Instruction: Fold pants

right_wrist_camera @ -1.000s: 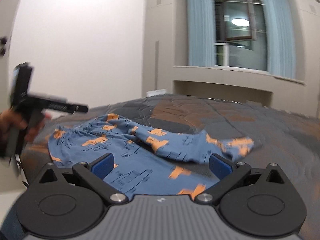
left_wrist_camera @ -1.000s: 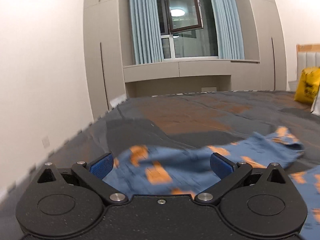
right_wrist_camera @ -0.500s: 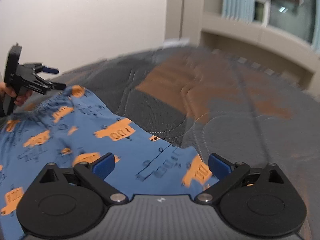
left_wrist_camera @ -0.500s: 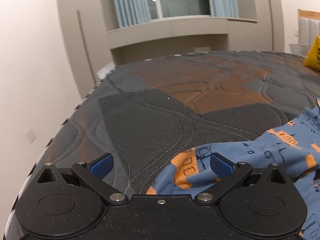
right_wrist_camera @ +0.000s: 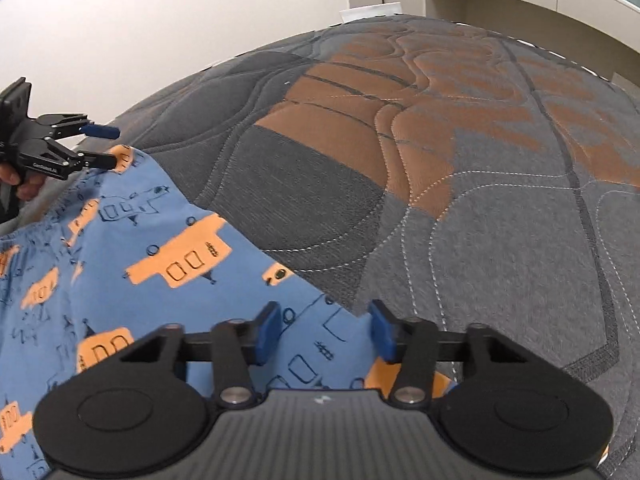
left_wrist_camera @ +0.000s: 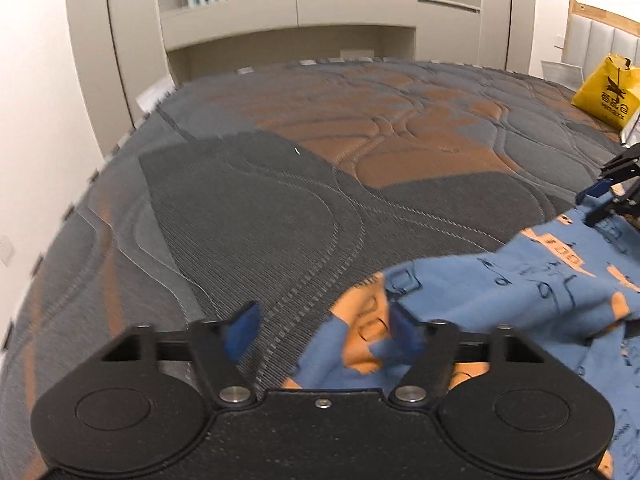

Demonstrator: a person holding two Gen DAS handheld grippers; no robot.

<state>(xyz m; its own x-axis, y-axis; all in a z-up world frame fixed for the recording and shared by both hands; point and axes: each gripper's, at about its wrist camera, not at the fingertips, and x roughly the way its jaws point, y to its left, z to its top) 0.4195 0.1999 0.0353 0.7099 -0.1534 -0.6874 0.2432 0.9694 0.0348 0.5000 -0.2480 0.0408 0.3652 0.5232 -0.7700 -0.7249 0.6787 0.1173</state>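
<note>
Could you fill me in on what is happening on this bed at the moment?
A person with a handheld gripper in each hand is getting ready to fold blue pants with orange prints, spread on a quilted grey and orange mattress. The left gripper is at one fabric edge and the right gripper at another. Both sets of jaws stand apart around the cloth, with nothing clamped and no fold made yet.

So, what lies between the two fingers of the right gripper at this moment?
In the right wrist view, the edge of the blue pants lies between the open fingers of the right gripper, on the quilted mattress.
</note>
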